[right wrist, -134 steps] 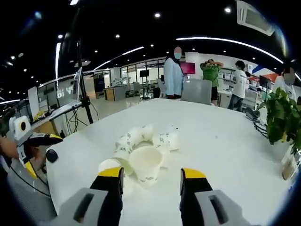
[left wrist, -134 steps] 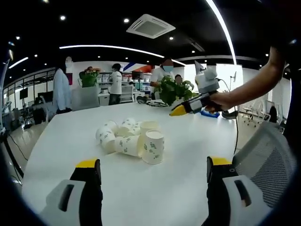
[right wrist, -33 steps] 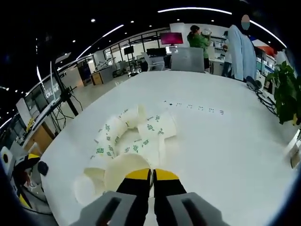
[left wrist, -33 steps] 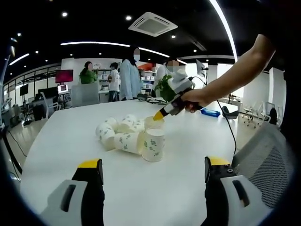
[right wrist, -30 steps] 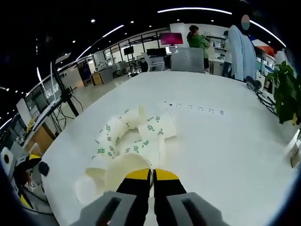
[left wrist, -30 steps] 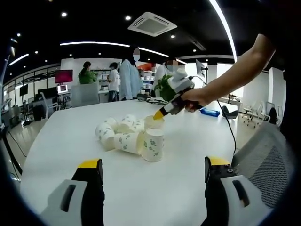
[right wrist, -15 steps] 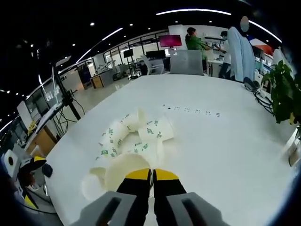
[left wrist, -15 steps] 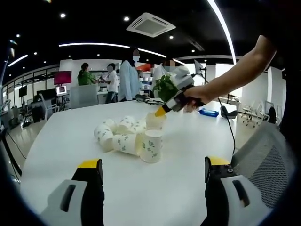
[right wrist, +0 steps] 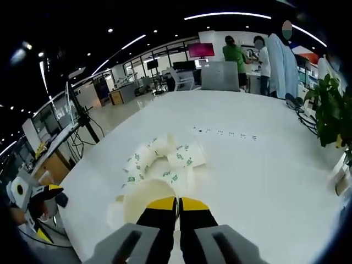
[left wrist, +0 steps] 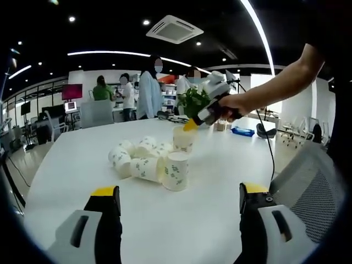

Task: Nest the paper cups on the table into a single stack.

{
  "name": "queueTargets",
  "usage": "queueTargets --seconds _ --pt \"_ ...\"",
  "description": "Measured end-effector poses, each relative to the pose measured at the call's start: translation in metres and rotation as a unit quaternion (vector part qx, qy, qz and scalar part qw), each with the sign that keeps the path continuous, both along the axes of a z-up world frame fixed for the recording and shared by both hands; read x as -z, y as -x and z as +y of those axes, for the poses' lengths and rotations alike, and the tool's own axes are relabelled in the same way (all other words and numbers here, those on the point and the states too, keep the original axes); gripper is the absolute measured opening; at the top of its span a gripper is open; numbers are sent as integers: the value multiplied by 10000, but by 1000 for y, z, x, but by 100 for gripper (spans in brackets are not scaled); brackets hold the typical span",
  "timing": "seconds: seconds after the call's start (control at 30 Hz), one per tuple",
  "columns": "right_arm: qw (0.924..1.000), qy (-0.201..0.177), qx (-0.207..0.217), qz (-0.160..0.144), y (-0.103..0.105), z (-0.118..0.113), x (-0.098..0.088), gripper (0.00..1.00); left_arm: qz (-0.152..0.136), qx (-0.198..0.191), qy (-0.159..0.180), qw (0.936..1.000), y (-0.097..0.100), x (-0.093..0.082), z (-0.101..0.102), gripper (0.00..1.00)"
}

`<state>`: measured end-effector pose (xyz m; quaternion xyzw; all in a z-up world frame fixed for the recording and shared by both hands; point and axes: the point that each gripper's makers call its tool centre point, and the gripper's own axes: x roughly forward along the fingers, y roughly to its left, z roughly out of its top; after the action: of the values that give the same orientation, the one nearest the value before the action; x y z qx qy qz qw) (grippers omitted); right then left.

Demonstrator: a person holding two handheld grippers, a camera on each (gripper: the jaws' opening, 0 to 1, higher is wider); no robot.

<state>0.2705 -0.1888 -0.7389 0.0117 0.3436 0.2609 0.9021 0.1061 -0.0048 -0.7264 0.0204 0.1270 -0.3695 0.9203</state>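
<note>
right gripper [right wrist: 176,204] pinches a paper cup [right wrist: 144,199] above the table [right wrist: 264,181].

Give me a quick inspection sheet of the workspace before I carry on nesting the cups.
Surface: white table, bare around the cups.
Job's things: loose paper cups clustered mid-table, most on their sides, one upside down; one held cup lifted above them.
Clutter: potted plant at the far edge.
Grippers: right hand-held gripper shut on the held cup's rim; left hand-held gripper open, holding nothing, short of the cluster.
Cables: black cable hanging off the table's right edge.
Surroundings: open office, people standing beyond the table, mesh chair at right.
</note>
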Motion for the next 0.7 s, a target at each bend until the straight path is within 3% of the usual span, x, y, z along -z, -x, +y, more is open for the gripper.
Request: queueTargets --seconds 0.7 --pt "9997 -101 -177 97 37 1 -12 0 -47 100 -13 9999 1 1 -1 89"
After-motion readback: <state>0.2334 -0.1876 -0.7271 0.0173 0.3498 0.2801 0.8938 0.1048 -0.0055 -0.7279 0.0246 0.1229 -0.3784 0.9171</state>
